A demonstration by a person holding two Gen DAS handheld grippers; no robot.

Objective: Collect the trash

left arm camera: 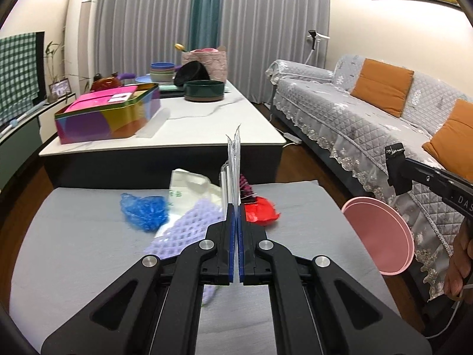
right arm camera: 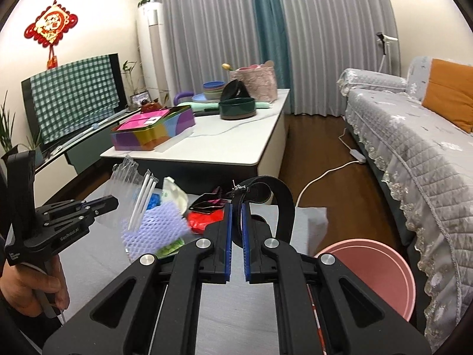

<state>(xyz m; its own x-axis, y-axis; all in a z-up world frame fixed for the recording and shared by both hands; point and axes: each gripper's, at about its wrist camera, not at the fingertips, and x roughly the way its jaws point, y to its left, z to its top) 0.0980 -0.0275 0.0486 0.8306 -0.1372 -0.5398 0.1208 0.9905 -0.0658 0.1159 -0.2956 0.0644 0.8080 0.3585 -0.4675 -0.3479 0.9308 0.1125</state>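
My left gripper point(left arm camera: 238, 207) is shut on a clear plastic wrapper point(left arm camera: 234, 159) with white straws in it, held above the grey mat point(left arm camera: 74, 251); the wrapper also shows in the right wrist view point(right arm camera: 124, 189), where the left gripper point(right arm camera: 113, 202) is at the left. My right gripper point(right arm camera: 236, 207) is shut on a black strap with a zipper point(right arm camera: 266, 189). On the mat lie a blue crumpled bag point(left arm camera: 145, 210), a white bag point(left arm camera: 189, 186), a purple foam net point(left arm camera: 183, 230) and a red wrapper point(left arm camera: 261, 211). A pink bin point(right arm camera: 369, 272) stands right of the mat.
A white marble table point(left arm camera: 207, 118) beyond the mat holds a colourful tin box point(left arm camera: 109, 112), a dark green bowl point(left arm camera: 204, 90) and stacked bowls. A grey-covered sofa point(left arm camera: 369, 118) with orange cushions runs along the right. A TV with a checked cloth point(right arm camera: 74, 94) is at left.
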